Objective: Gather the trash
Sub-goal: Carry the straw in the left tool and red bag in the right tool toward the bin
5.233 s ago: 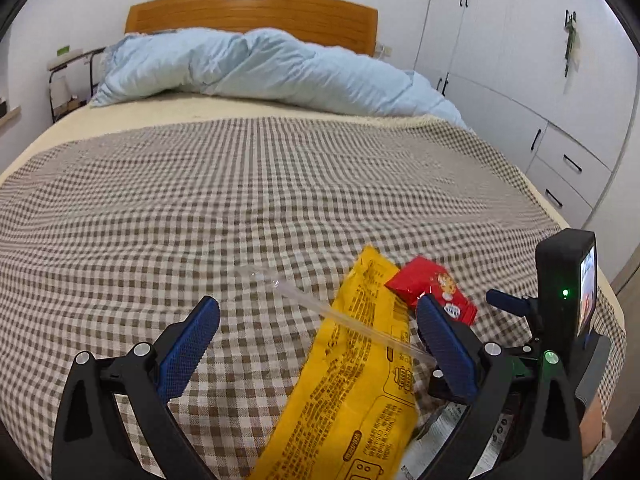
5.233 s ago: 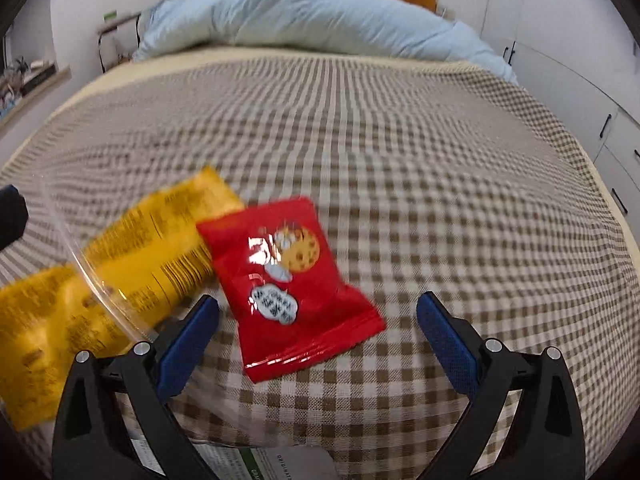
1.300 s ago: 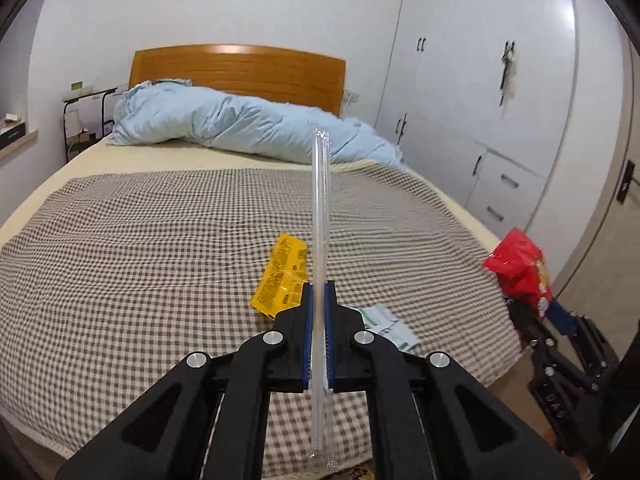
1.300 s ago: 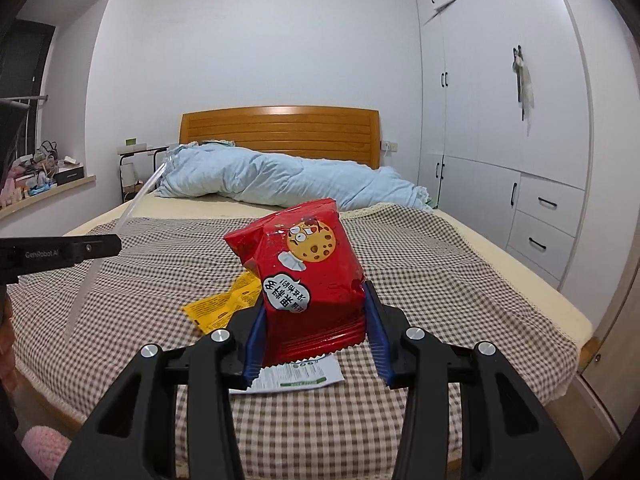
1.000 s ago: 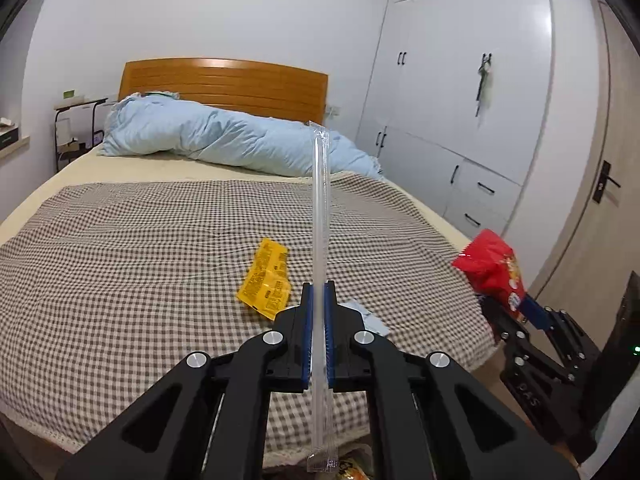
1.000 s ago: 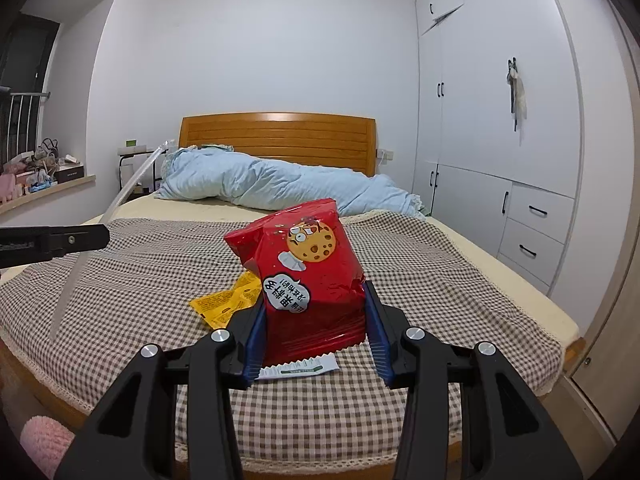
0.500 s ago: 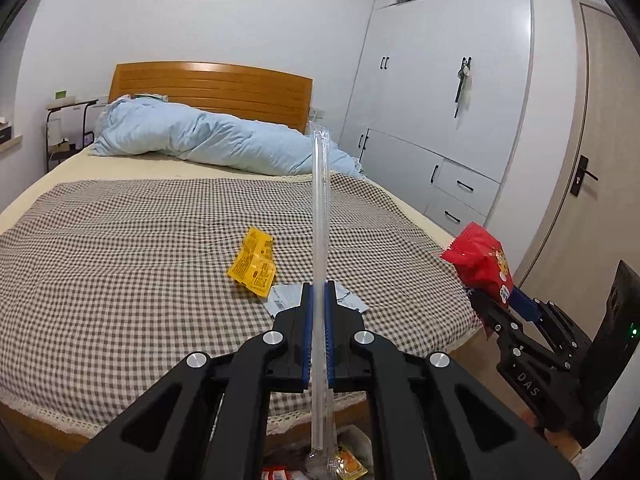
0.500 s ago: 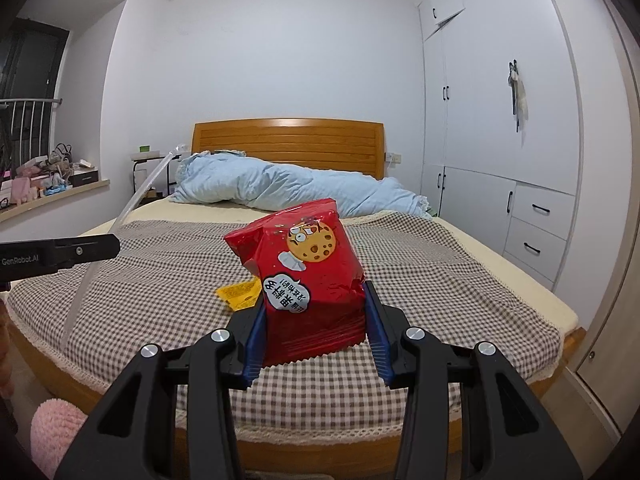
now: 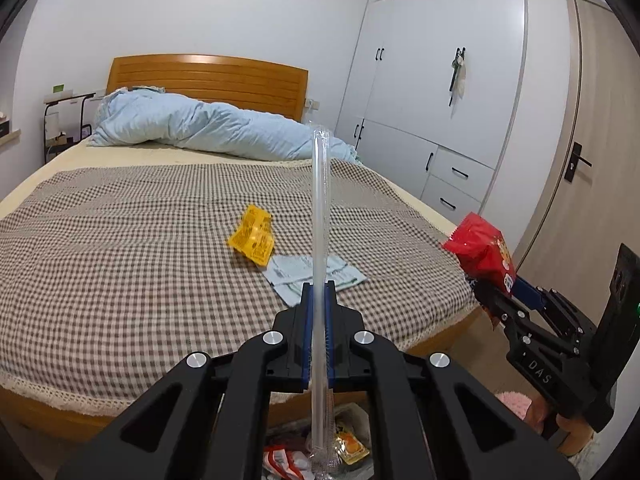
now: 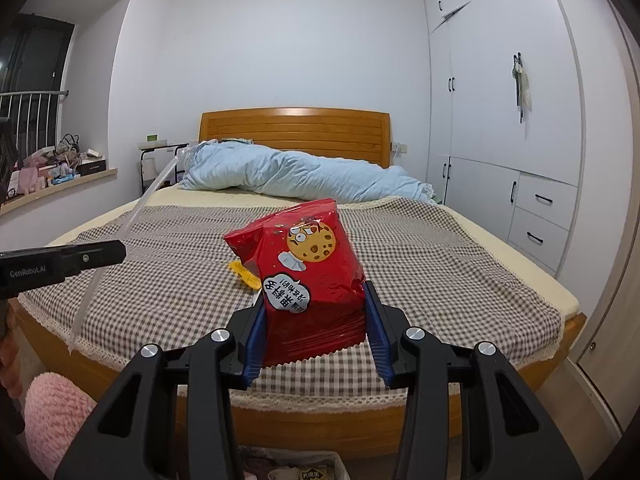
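left gripper clamped on straw, light, bendy, mid-grip fine | right gripper half-open, squeezing pack, crinkly, slippery

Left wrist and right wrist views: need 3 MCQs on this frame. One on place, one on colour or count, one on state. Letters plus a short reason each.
1. Where does the yellow wrapper lie?
A. On the checked bedspread
B. In the bin
C. On the wardrobe drawer

2. How many pieces of trash are left on the bed?
A. None
B. Two
C. Four

3. What is the state of the right gripper?
A. Wide open and empty
B. Shut on a straw
C. Shut on the red snack bag

Answers:
1 A: the left wrist view shows it flat on the bedspread, beside the white paper wrapper.
2 B: only the yellow wrapper and the white paper wrapper lie there.
3 C: the blue pads press both sides of the bag; the clear straw is clamped upright in the left gripper.
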`<state>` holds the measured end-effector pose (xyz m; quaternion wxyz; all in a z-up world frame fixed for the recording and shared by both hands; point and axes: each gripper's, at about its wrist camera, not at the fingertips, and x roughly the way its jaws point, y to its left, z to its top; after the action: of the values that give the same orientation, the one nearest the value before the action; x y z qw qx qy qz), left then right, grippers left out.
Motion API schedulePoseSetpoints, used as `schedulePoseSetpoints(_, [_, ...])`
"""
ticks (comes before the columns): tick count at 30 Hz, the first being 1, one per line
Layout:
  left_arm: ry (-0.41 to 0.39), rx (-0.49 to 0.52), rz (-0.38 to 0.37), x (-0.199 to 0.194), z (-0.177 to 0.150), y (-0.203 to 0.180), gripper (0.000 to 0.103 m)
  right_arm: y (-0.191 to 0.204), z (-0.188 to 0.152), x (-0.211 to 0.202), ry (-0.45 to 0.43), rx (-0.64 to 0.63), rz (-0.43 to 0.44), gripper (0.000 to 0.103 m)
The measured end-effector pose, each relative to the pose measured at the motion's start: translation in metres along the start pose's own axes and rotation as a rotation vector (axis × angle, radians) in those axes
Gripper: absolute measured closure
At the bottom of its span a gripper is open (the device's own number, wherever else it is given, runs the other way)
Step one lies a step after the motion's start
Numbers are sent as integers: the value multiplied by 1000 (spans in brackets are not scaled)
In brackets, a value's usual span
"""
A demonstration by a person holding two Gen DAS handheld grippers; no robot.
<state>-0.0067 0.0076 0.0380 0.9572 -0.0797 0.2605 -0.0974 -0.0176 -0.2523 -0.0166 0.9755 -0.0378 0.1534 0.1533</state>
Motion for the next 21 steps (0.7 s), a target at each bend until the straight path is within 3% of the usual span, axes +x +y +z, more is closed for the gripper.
schedulePoseSetpoints(21, [91, 18, 16, 10, -60, 3, 100, 8, -46, 8, 127, 17, 53, 60])
